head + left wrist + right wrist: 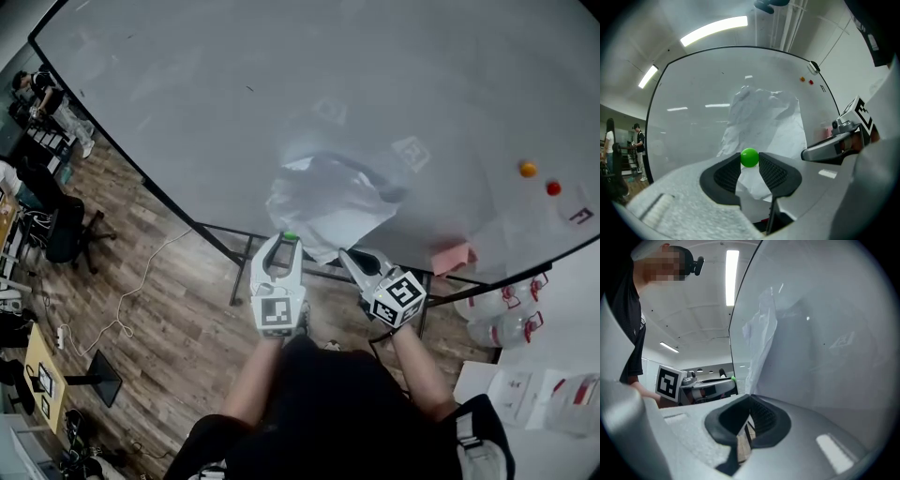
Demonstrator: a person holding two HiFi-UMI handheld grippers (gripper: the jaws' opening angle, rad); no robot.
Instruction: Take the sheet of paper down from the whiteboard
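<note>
**Sheet.** One crumpled sheet [328,202] lies against the whiteboard [187,84], low down and near its middle. Its long axis runs up and down the board. In the left gripper view the sheet [764,124] stands upright, with its top corner up and to the left. The right gripper view shows the sheet [761,338] nearly edge-on, bulging away from the whiteboard [825,333].

**Tools.** The left gripper [290,244] pinches a green ball [290,236] between its jaw tips, just in front of the sheet's lower part. The ball [749,157] sits clamped in the left gripper [750,164]. The right gripper [349,255] has its jaws pressed together on the sheet's lower edge. In its own view the right gripper [750,401] meets the sheet at the jaw tips.

**Hidden or unclear.** The left jaws cover the sheet's bottom edge. Whether the ball touches the sheet cannot be told.

**Count.**
- One sheet.
- Two grippers.
- One green ball.
- Two small round magnets at the board's right: orange magnet [529,169] and red magnet [553,187].
- One pink block [453,256] at the lower rim.
</note>
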